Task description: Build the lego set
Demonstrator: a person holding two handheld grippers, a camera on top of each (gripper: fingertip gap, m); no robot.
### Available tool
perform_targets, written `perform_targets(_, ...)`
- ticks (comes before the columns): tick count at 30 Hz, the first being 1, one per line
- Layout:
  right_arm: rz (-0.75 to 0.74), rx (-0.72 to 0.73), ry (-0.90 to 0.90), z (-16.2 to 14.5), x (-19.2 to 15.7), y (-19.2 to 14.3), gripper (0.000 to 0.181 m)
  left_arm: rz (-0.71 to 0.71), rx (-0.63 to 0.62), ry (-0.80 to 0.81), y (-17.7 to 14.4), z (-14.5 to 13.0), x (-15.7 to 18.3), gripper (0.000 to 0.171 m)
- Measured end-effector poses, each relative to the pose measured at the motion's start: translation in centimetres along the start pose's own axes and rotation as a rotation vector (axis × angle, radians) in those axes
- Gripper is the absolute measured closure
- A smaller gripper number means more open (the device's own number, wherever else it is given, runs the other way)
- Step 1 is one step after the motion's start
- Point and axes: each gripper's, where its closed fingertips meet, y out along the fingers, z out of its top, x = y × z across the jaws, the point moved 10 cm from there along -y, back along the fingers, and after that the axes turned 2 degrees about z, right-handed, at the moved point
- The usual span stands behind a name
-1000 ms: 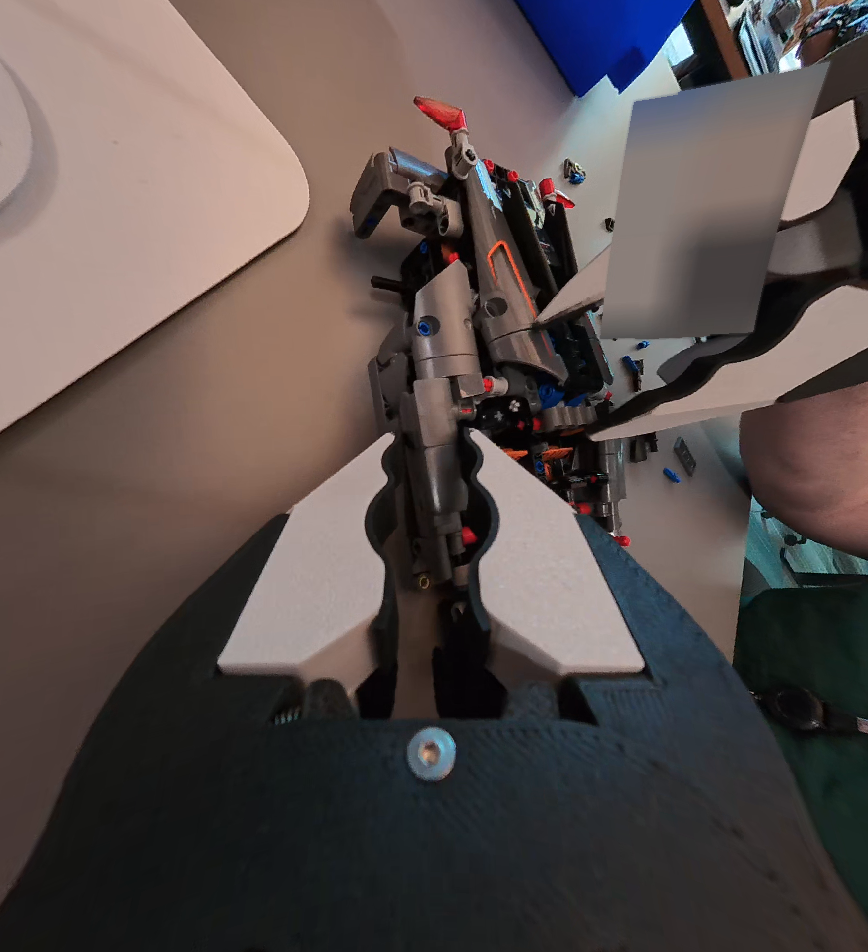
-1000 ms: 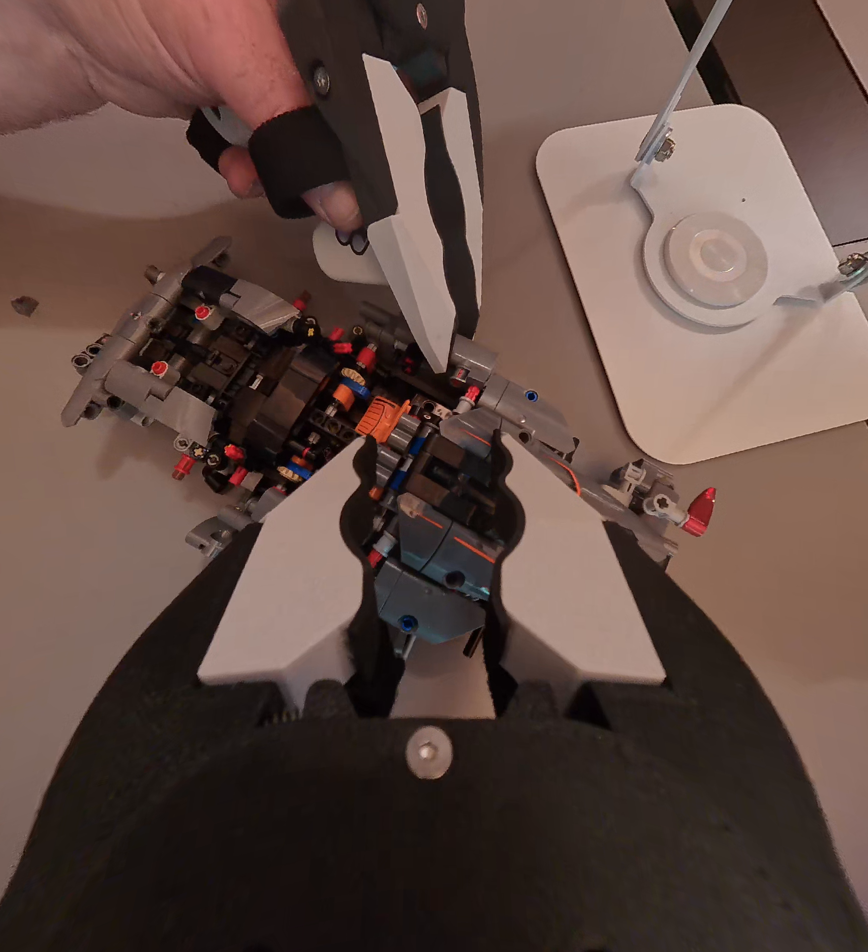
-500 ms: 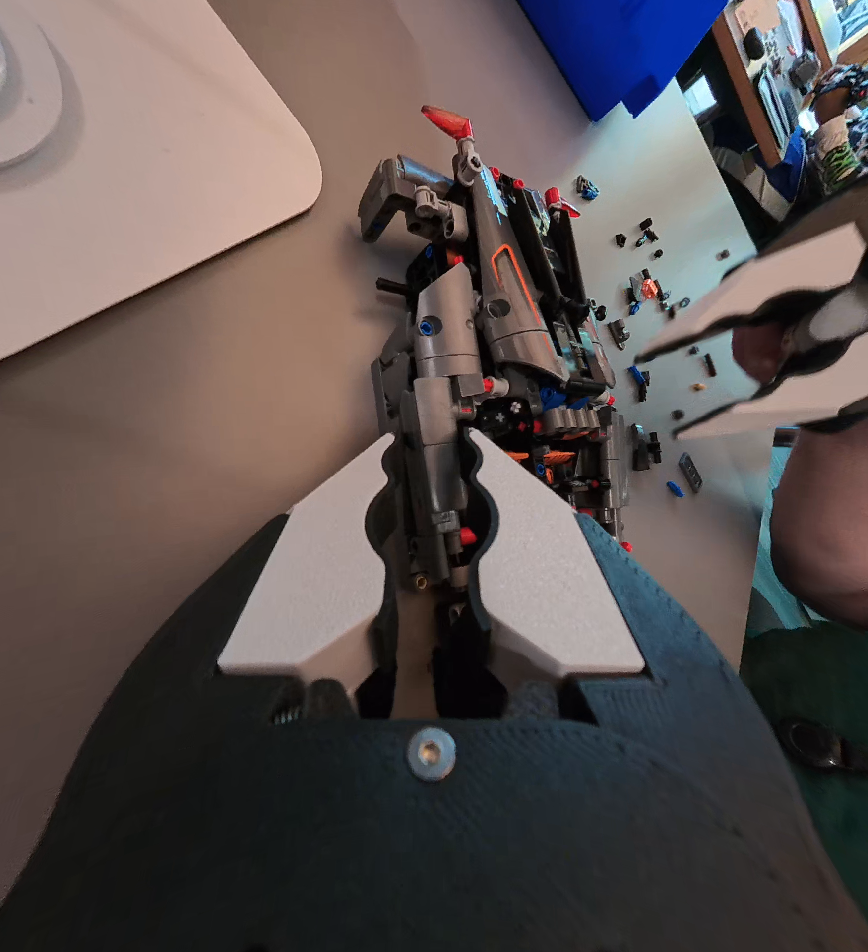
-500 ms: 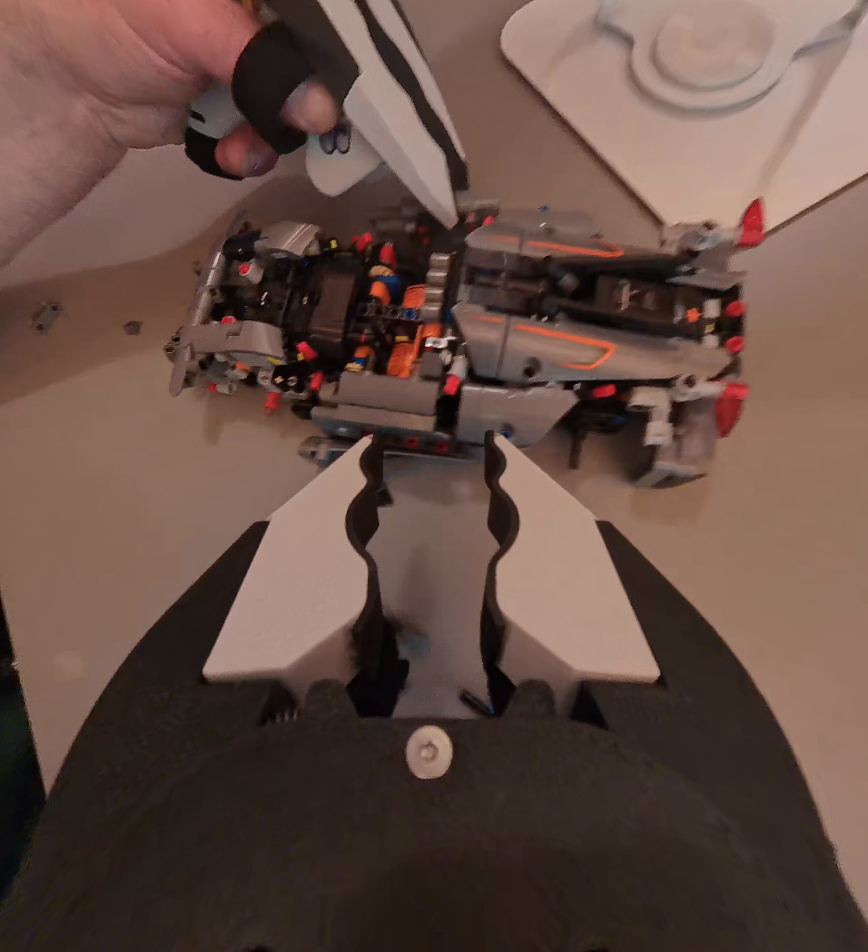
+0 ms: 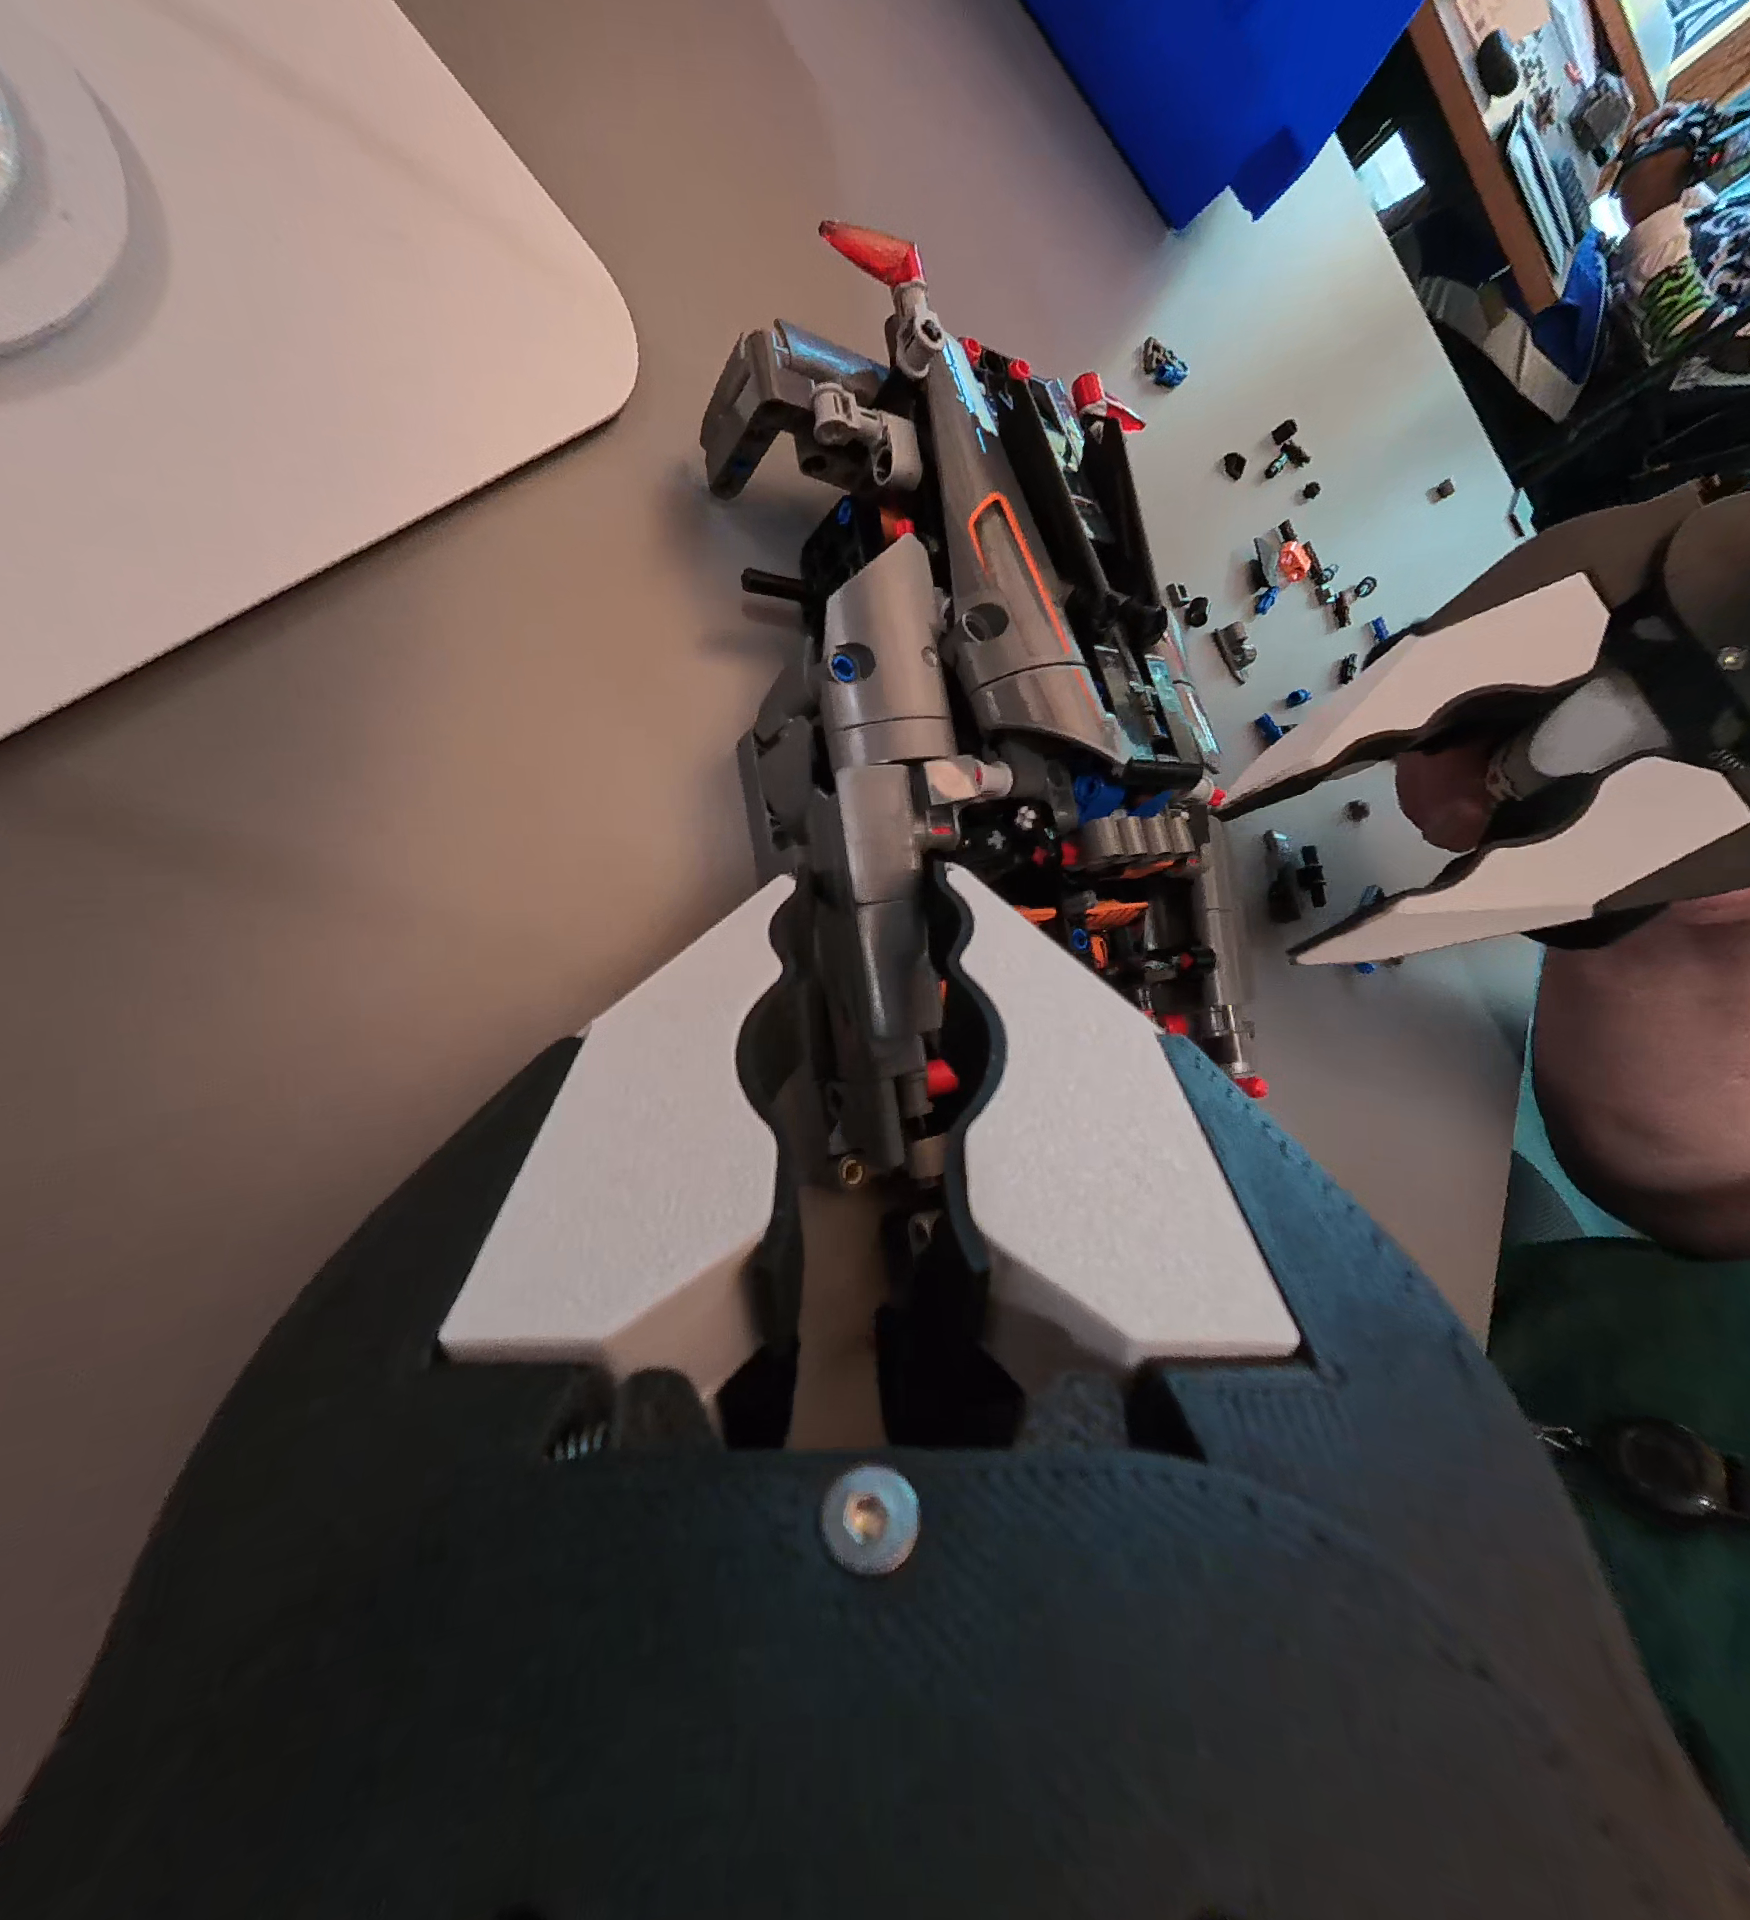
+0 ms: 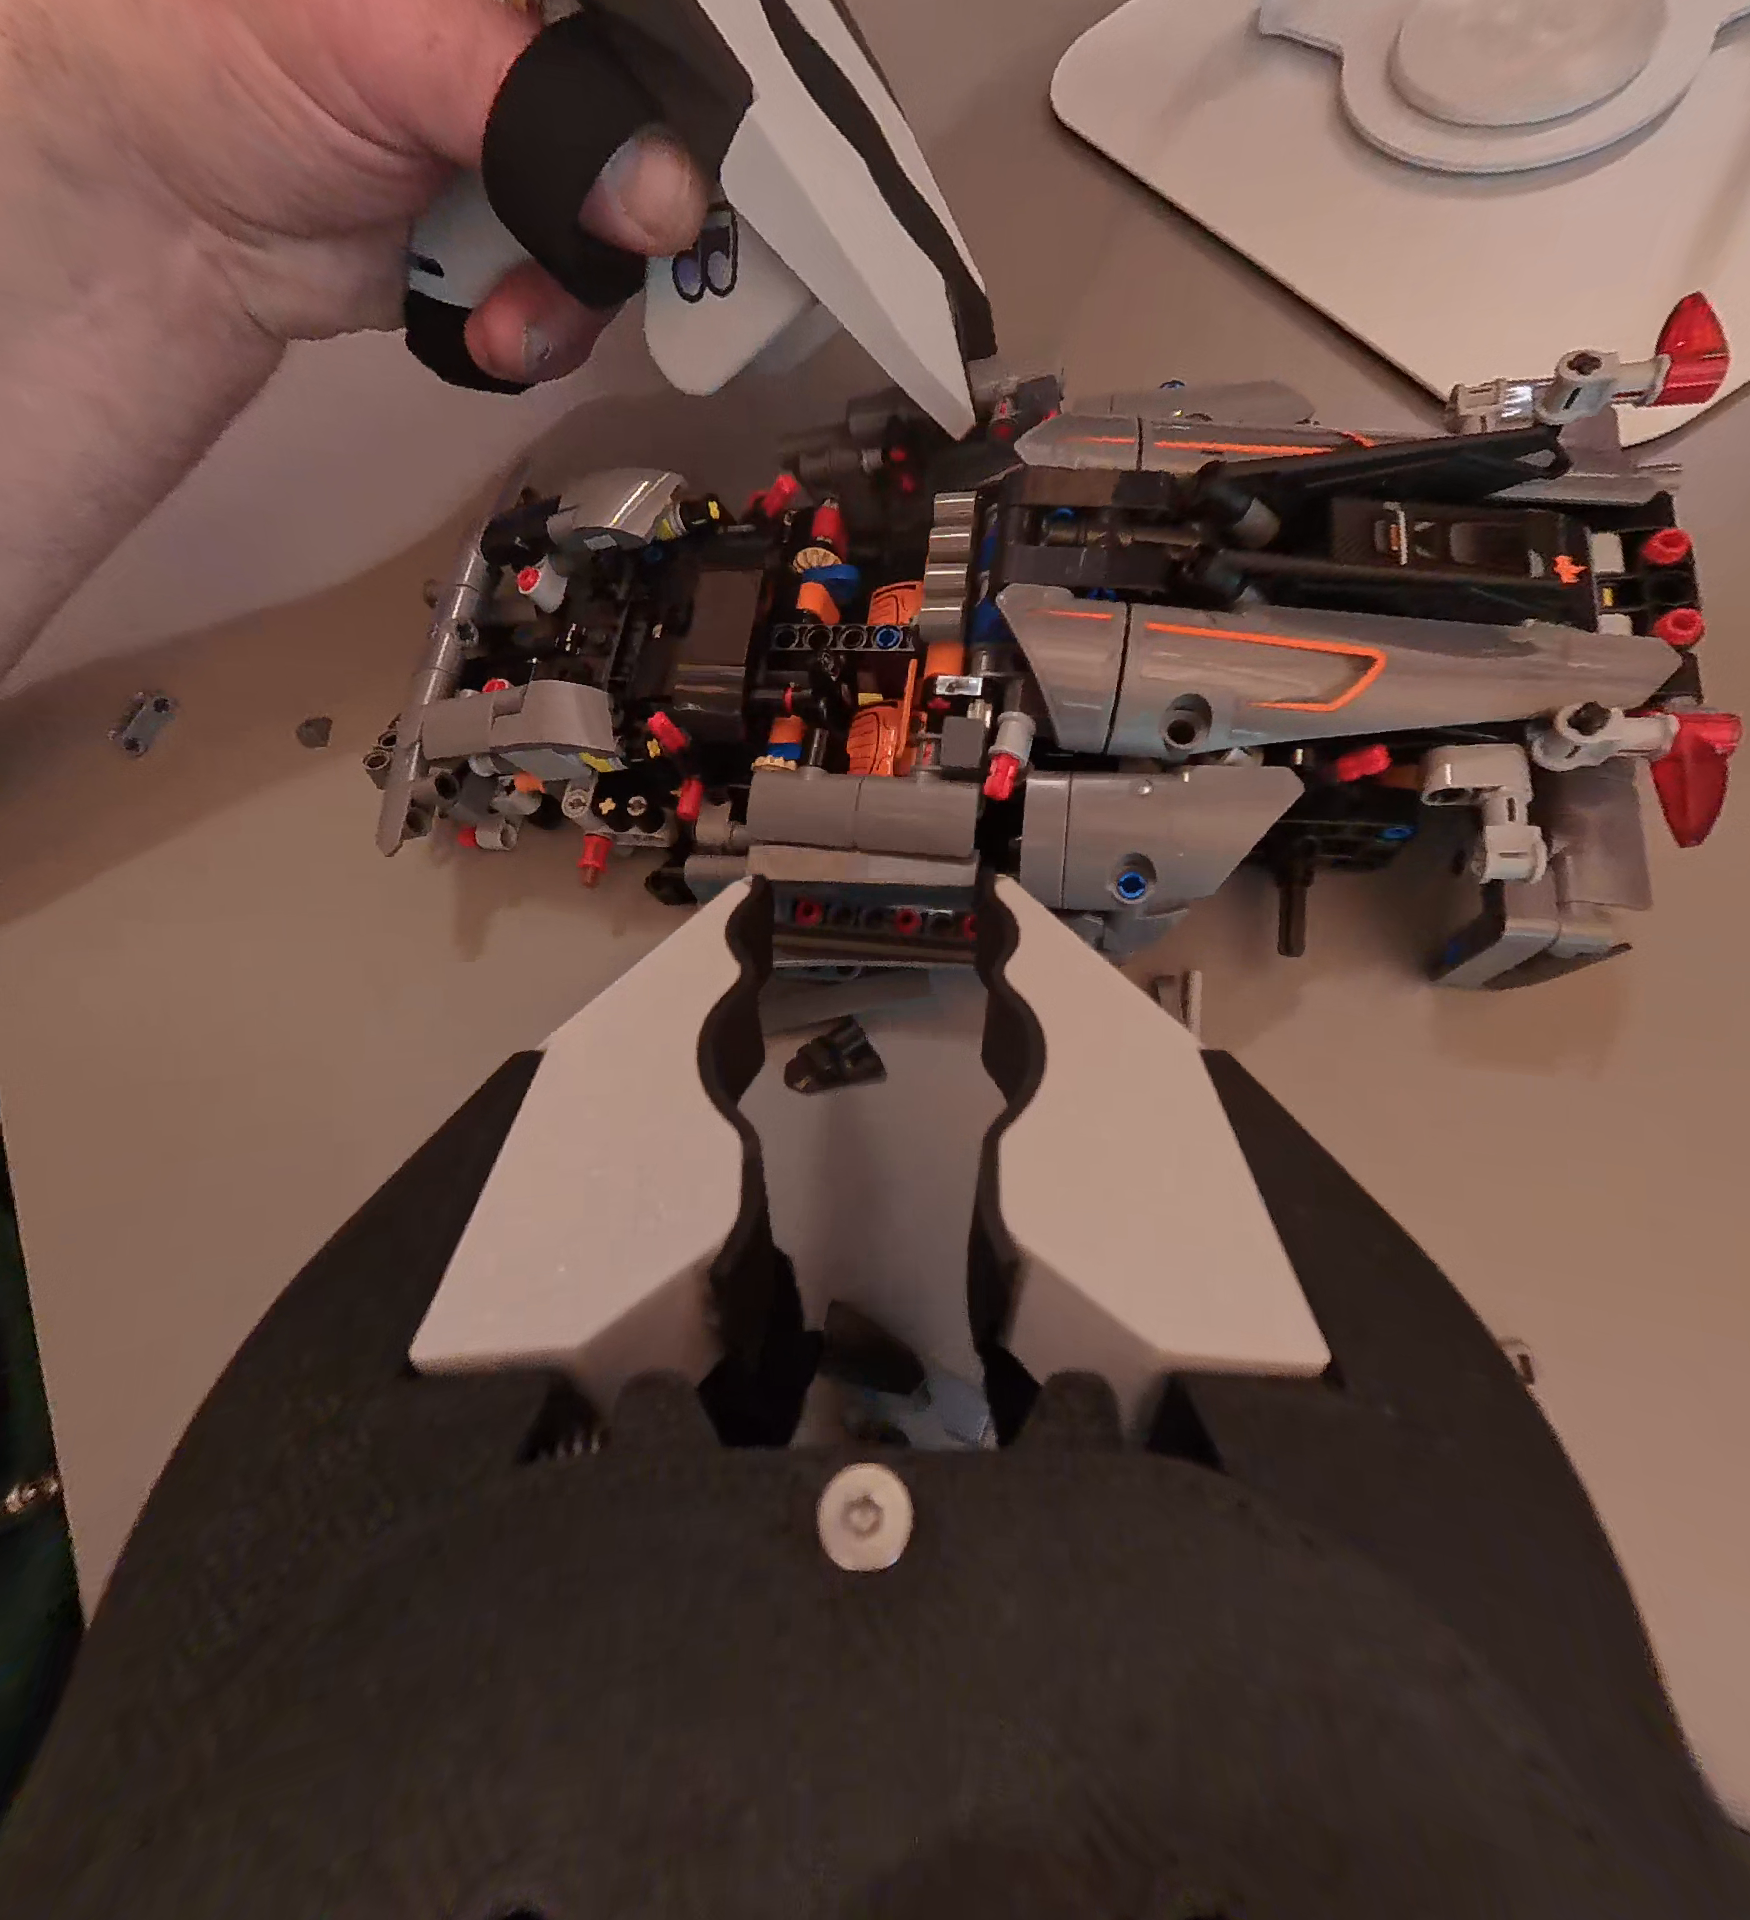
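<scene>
Lego car (image 6: 1037, 665), one, part-built: grey body panels with orange striping, black frame, red pins and three red translucent tail pieces that we can count, lying flat on the tabletop (image 6: 227, 1091) near the white base plate (image 6: 1473, 229).

Handling, as we judge it: moderately heavy for its size and stiff along the central frame, but fragile at the edges. The tail fins on thin grey arms and the nose assembly look likely to pop off under side load. The smooth panels would slip, while the studded beams and the grey sill blocks along the flank offer square, firm purchase. We would take hold there, at mid-body, never at the fins.

Left claw (image 5: 866, 894), one: narrowed onto a grey side panel of the car at its near end, pinning it.

Right claw (image 6: 866, 899), one: jaws standing apart with nothing between them, tips just at the near flank by the grey sill, touching or nearly so; we cannot tell which.

Loose pieces (image 5: 1286, 582): a scatter of small dark, blue and orange parts right of the car in the left wrist view, too small to count exactly, upward of a dozen. One black piece (image 6: 835, 1060) lies between the right claw's fingers on the tabletop.

Blue box (image 5: 1193, 94), one, at the far edge.
</scene>
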Motion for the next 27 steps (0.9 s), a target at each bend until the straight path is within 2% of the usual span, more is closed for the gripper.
perform_targets(7,-0.041,0.012,-0.017,-0.1,0.1,0.3,0.150,-0.026,0.002,0.044,-0.4,0.0,-0.1,0.153)
perform_targets(11,-0.063,0.007,-0.045,0.1,-0.2,-0.1,0.145,-0.037,0.005,0.058,-0.5,0.0,-0.1,0.153)
perform_targets(17,-0.152,0.030,-0.166,2.8,-0.8,-0.5,0.145,-0.051,-0.001,0.064,-0.4,-0.1,-0.1,0.153)
perform_targets(20,-0.189,0.056,-0.289,4.9,-0.9,0.7,0.142,-0.052,-0.003,0.072,-0.4,-0.1,-0.1,0.153)
perform_targets(24,-0.224,-0.019,-0.433,6.8,-0.6,3.3,0.141,-0.047,-0.018,0.089,-0.4,0.0,0.1,0.153)
perform_targets(27,-0.234,-0.113,-0.469,7.0,0.3,5.3,0.141,-0.048,-0.023,0.093,-0.4,0.0,0.1,0.153)
